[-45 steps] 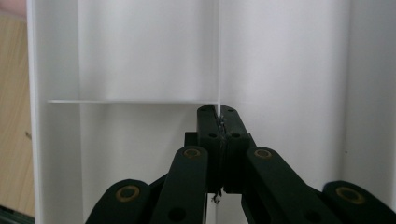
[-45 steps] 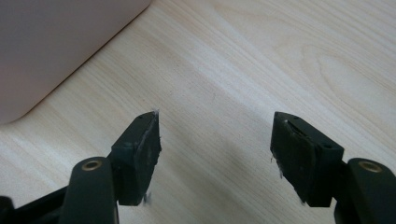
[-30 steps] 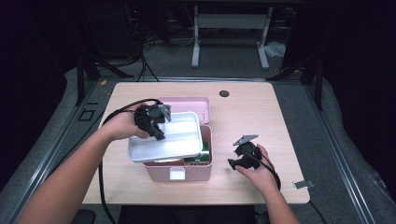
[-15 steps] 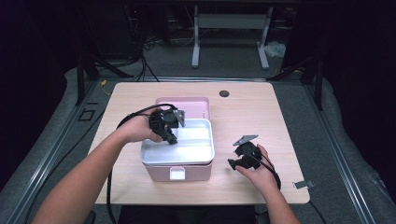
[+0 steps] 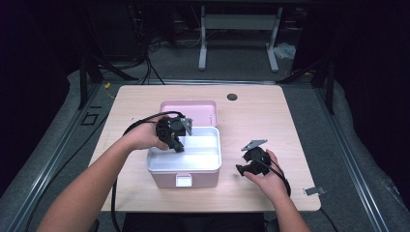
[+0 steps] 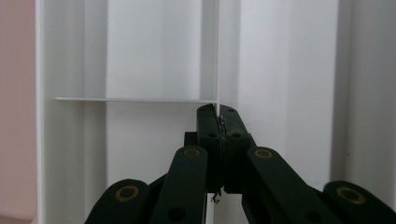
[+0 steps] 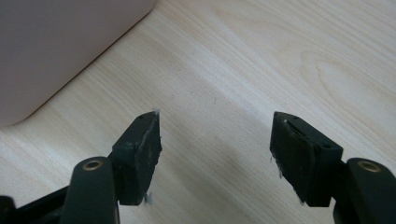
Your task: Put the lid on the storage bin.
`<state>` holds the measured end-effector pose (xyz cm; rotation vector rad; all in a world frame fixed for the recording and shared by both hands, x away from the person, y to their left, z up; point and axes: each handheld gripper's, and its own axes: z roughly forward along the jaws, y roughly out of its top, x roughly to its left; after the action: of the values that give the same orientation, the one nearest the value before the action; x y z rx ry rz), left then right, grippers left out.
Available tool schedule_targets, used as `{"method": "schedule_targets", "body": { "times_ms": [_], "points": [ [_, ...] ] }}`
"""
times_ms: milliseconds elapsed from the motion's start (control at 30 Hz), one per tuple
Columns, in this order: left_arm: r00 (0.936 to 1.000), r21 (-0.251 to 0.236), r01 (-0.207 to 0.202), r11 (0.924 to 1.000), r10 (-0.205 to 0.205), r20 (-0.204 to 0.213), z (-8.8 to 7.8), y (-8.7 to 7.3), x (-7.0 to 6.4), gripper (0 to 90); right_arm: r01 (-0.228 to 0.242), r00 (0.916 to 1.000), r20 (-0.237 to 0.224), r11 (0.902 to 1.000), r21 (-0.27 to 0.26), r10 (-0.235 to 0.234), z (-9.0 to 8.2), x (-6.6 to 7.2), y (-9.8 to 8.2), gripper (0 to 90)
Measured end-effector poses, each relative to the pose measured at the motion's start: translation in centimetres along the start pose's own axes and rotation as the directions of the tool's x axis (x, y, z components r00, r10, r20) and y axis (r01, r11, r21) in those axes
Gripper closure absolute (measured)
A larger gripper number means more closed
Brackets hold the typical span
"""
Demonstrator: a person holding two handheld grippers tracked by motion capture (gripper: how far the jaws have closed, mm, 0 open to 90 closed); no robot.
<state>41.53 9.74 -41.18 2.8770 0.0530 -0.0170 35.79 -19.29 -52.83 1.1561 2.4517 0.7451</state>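
Note:
A pink box (image 5: 183,180) stands on the wooden table (image 5: 270,121) with its lid (image 5: 188,110) open toward the back. A white divided tray (image 5: 205,155) sits level in the box's top. My left gripper (image 5: 178,145) reaches down into the tray's left half. In the left gripper view it (image 6: 217,112) is shut on a thin upright divider wall (image 6: 217,56) of the tray (image 6: 154,56). My right gripper (image 5: 244,166) rests low over the table to the right of the box. Its jaws (image 7: 215,135) stand open over bare wood, with the pink box wall (image 7: 56,46) to their left.
A dark round hole (image 5: 232,96) marks the table near its back edge. A small metal piece (image 5: 314,191) lies at the front right corner. The left gripper's cable (image 5: 145,121) loops over the table left of the box.
The left gripper carried the tray right and down. The tray went from tilted and overhanging the box's left side to level inside the box's top. The right gripper kept still.

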Motion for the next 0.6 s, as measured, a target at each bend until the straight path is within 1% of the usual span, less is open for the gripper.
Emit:
{"method": "schedule_targets", "body": {
  "times_ms": [33, 100, 133, 200, 333, 600],
  "points": [
    [1.0, -0.005, -0.001, 1.0, 0.001, 0.01, 0.19, -0.05, 0.1, 89.3, 0.001, 1.0, 0.002, 1.0, 0.0, -0.001, 0.0, -0.01, 0.0, 33.1],
    [1.0, 0.0, 0.001, 1.0, -0.001, 0.01, 0.54, -0.12, 0.19, 89.3, 0.0, 1.0, 0.0, 1.0, 0.001, 0.0, 0.0, -0.01, 0.0, 33.1],
    [0.9999, -0.005, -0.001, 1.0, 0.001, 0.017, 0.71, -0.17, 0.24, 89.3, 0.0, 1.0, 0.001, 1.0, 0.001, 0.0, 0.01, -0.01, -0.01, 33.1],
    [0.9998, 0.0, -0.016, 0.9999, 0.016, 0.014, 0.91, -0.17, 0.23, 89.3, -0.001, 1.0, 0.0, 1.0, 0.001, 0.001, 0.02, -0.03, -0.02, 33.1],
    [0.9992, 0.006, -0.033, 0.9994, 0.033, 0.021, 1.03, -0.07, 0.34, 89.1, 0.0, 1.0, -0.002, 1.0, 0.0, 0.0, 0.08, -0.01, -0.01, 33.2],
    [0.999, 0.009, -0.039, 0.9992, 0.038, 0.021, 1.02, -0.08, 0.38, 88.9, 0.002, 1.0, 0.002, 1.0, -0.004, -0.002, 0.05, 0.05, 0.05, 33.6]
  ]
}}
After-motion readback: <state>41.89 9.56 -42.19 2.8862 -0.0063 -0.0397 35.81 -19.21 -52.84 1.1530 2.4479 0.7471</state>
